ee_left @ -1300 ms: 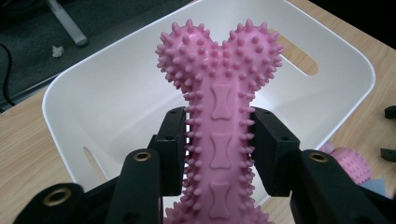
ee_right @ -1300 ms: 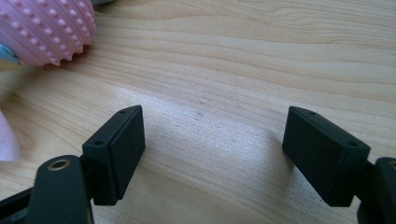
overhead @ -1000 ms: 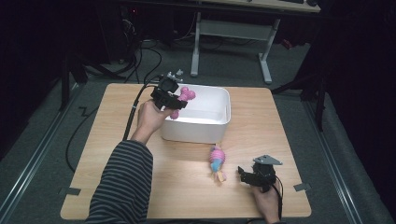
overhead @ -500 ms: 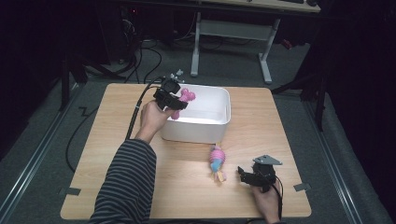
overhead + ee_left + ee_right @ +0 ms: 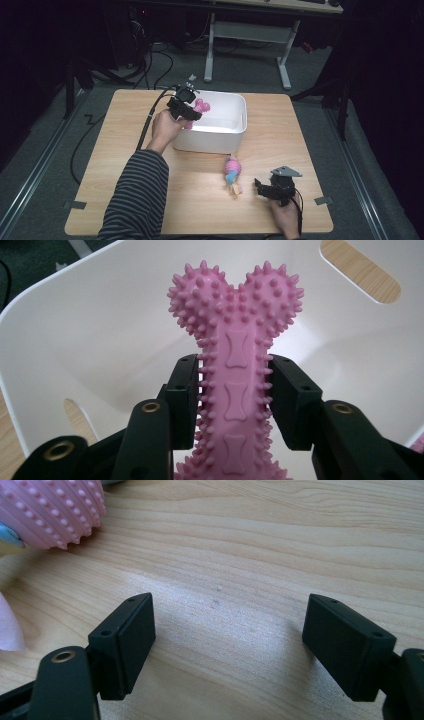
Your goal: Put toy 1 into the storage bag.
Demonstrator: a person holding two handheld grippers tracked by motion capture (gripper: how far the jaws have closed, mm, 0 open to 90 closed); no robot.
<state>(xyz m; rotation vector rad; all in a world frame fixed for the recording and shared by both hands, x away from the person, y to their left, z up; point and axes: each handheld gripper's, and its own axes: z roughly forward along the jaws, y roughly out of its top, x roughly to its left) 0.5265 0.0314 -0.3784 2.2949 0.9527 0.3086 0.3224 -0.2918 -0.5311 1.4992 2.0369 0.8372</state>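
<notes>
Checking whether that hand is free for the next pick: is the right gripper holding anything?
No. The right gripper has its fingers spread wide over bare table, with nothing between them.

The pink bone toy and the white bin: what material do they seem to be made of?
The pink bone toy, held in the left claw, looks like soft rubber or silicone: a matte surface, rows of moulded spikes and small embossed bone shapes. The white bin looks like smooth hard plastic: thin even walls, rounded corners, a soft sheen and an oval cut-out handle.
</notes>
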